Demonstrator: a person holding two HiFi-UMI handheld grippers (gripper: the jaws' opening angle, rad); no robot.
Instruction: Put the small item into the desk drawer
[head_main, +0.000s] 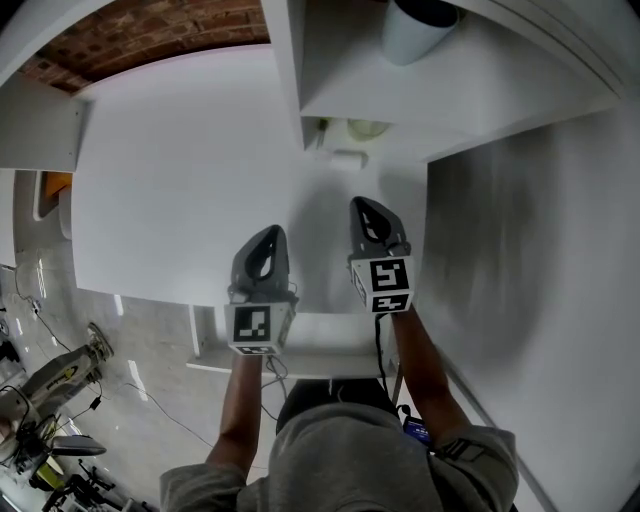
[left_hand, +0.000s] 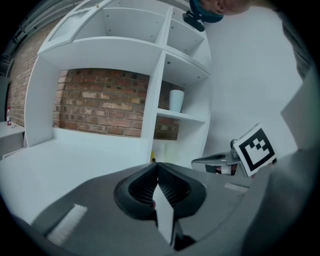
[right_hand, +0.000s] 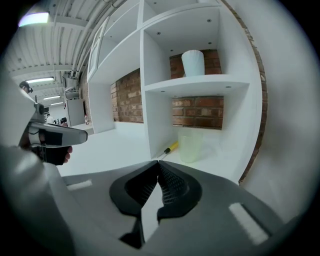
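A yellow-handled screwdriver (right_hand: 169, 148) lies in the bottom compartment of the white shelf unit, beside a pale translucent cup (right_hand: 190, 146). In the left gripper view the screwdriver (left_hand: 152, 159) peeks out just past the shelf's upright. My left gripper (head_main: 268, 232) and my right gripper (head_main: 362, 205) hover side by side over the white desk (head_main: 180, 180) near its front edge. Both point toward the shelf, well short of the screwdriver. The left gripper (left_hand: 156, 164) and the right gripper (right_hand: 158, 162) each have their jaws shut, with nothing between them. A white ledge (head_main: 320, 345) shows under the desk's front edge; I cannot tell whether it is the drawer.
A white cup (right_hand: 193, 62) stands on the shelf above the screwdriver's compartment. A small white object (head_main: 347, 158) lies on the desk in front of the shelf. A brick wall (left_hand: 100, 107) backs the desk. To the right runs a white wall (head_main: 540, 250).
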